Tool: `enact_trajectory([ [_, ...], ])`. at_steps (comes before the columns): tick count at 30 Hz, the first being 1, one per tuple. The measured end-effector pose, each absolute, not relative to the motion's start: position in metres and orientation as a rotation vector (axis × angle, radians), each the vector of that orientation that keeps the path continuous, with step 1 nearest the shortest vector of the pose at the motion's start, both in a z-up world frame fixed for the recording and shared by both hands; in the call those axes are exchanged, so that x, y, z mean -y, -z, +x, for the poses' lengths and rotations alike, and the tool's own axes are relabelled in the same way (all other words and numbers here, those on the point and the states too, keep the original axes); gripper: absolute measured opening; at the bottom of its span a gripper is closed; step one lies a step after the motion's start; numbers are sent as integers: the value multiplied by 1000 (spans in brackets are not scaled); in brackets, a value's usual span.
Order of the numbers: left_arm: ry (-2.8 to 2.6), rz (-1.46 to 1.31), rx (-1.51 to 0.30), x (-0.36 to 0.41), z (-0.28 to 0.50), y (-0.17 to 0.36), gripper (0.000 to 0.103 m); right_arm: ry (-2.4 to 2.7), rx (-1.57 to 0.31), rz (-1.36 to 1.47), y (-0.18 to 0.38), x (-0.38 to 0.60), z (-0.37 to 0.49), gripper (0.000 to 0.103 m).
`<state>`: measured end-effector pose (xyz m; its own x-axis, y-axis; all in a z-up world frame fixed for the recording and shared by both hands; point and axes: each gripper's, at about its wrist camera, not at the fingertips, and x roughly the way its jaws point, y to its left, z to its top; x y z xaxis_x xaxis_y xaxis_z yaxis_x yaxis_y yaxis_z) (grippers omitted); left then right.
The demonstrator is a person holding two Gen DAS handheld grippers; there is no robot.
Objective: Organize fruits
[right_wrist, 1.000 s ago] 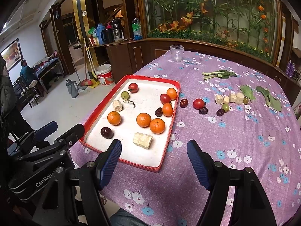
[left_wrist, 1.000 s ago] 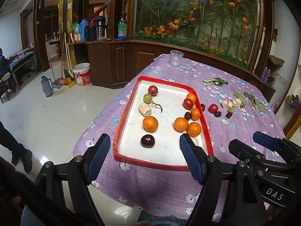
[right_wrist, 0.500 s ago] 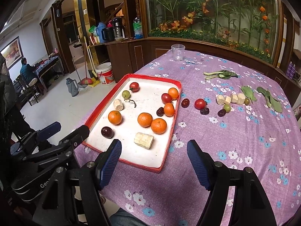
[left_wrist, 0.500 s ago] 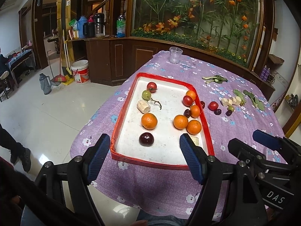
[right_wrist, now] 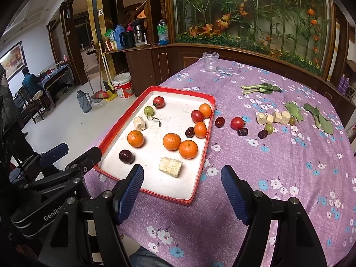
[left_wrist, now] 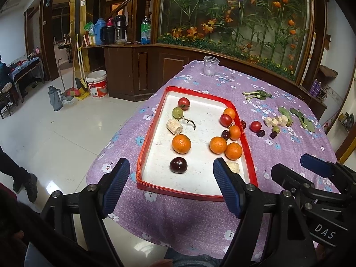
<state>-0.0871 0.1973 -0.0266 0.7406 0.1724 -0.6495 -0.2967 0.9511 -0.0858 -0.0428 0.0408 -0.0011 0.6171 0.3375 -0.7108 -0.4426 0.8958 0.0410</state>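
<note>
Two hand-held grippers — left [left_wrist: 171, 175], right [right_wrist: 182, 183] — spread, empty, above the tray [right_wrist: 201, 166].

"DAS" on right hand-held gripper [left_wrist: 316, 169]; "GenRo" on left hand-held gripper [right_wrist: 73, 153]

Tray [right_wrist: 201, 166] on table [right_wrist: 278, 166] left part; cup [right_wrist: 210, 61] behind; leaves [right_wrist: 320, 120] right

A pale tiled floor [left_wrist: 55, 133] shone with reflected light. Behind the counter [right_wrist: 278, 166], which wore a purple flowered cloth, a glass wall [right_wrist: 244, 11] enclosed tall stems with orange and red flowers. A dark wooden cabinet [left_wrist: 133, 71] carried thermoses and bottles. Beside it stood a white bucket [left_wrist: 97, 84], a broom [left_wrist: 72, 91] and a grey jug [left_wrist: 55, 98]. A framed picture [right_wrist: 12, 59] hung on the far white wall.
</note>
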Motion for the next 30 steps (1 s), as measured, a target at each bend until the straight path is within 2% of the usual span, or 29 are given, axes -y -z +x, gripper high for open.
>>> enact_trajectory([
  [30, -261, -194, -696, -206, -79, 37, 80, -448, -802, -146, 0, -43, -45, 74],
])
